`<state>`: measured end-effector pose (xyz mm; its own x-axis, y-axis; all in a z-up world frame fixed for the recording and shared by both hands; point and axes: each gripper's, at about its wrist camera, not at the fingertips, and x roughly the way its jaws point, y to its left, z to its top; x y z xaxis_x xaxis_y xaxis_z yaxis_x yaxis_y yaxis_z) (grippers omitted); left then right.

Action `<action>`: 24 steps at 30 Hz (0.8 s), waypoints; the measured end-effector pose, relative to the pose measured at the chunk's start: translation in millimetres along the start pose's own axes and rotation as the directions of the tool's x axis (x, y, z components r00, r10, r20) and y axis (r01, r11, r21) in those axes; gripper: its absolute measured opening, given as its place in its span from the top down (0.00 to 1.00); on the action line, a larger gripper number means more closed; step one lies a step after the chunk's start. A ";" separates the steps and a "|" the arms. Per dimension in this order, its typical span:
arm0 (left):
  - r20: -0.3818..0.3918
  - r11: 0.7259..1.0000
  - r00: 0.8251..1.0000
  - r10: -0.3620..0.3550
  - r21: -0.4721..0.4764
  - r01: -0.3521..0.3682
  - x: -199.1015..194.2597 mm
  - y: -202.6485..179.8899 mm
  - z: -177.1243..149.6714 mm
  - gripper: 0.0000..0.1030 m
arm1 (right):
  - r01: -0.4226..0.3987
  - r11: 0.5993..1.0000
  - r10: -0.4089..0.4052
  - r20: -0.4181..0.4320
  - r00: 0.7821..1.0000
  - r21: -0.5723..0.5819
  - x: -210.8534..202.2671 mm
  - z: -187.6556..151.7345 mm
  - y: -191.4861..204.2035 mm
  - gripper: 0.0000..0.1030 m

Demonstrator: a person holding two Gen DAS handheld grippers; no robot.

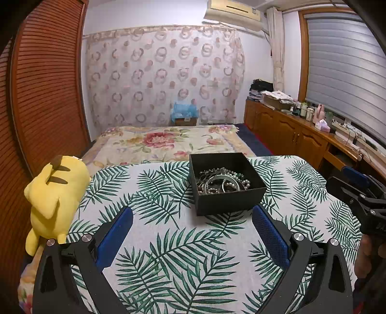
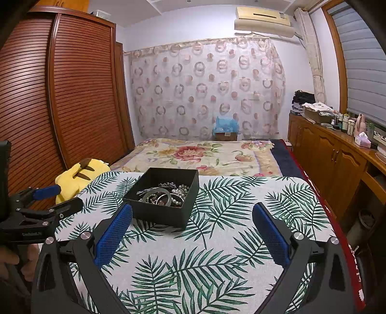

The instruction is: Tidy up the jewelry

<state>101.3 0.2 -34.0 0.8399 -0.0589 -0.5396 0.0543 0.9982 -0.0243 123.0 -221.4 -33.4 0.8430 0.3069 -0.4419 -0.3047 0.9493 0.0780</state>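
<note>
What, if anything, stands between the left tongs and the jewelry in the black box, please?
Nothing visible does: only bare leaf-print tablecloth lies between the open left tongs and the lidless black box holding the jewelry.

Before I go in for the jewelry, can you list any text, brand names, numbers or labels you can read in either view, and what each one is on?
No text can be read for certain in either view.
Left tool: a small white print on its black body, too small to read.
Air conditioner: a small label at its right end, blurred.
Cardboard box by the curtain: a white sticker, unreadable.
Black box of jewelry: no print visible.
</note>
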 end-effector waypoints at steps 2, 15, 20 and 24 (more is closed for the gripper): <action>0.002 1.000 1.000 -0.001 0.001 0.001 -1.6 -1.3 0.9 0.08 | -0.001 1.000 0.001 0.001 1.000 0.000 -0.1 0.0 -0.1 0.03; 0.020 1.000 1.000 -0.007 0.000 0.007 -11.6 -4.8 4.0 0.08 | -0.003 1.000 0.003 0.004 1.000 0.001 -0.8 -0.8 0.2 0.03; 0.029 1.000 1.000 -0.009 0.003 0.009 -14.4 -7.0 5.0 0.08 | 0.000 1.000 0.000 0.010 1.000 0.004 -5.0 0.2 1.5 0.03; 0.033 1.000 0.999 -0.010 0.002 0.010 -15.4 -7.1 4.2 0.08 | 0.001 1.000 -0.001 0.013 1.000 0.005 -6.6 1.3 1.1 0.03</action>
<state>90.2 -6.0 -22.0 0.8566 -0.0688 -0.5114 0.0634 0.9976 -0.0280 117.7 -222.3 -29.2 0.8488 0.3068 -0.4306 -0.3018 0.9498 0.0819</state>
